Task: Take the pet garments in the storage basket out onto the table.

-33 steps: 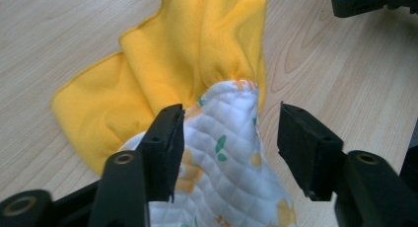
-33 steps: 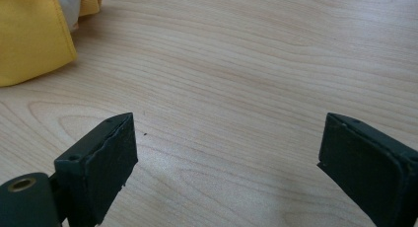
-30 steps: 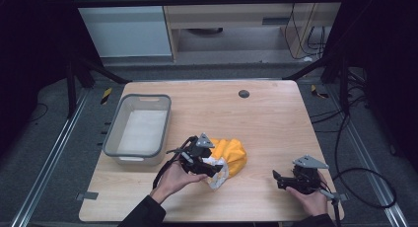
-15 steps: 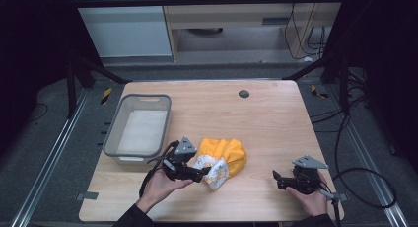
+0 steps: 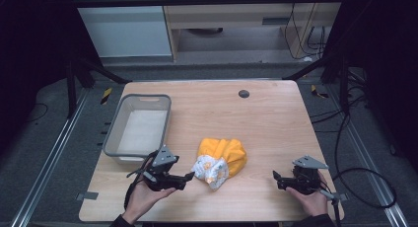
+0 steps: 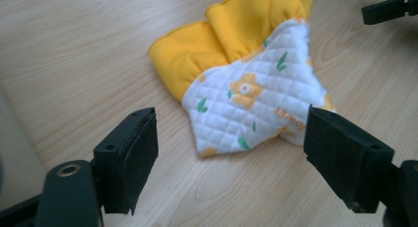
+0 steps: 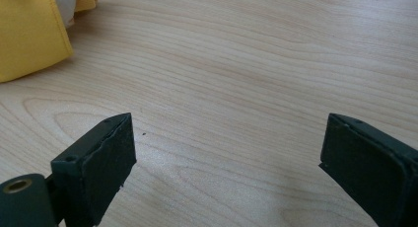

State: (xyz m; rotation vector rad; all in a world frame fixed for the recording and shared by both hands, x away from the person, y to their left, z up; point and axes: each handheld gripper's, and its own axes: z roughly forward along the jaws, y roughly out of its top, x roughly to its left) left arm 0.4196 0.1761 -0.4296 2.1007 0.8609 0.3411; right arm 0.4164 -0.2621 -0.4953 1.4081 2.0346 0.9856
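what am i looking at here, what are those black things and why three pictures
A person sits at a wooden table and holds a hand-held grasping tool in each hand. The black blocks are the jaws of these tongs. One picture comes from a camera above the table; the other two come from cameras riding on each tool, looking along its jaws. The left tongs stand open just short of a crumpled yellow and white quilted cloth with a flower print. The right tongs are open over bare wood, holding nothing. A grey plastic bin stands at the table's left.
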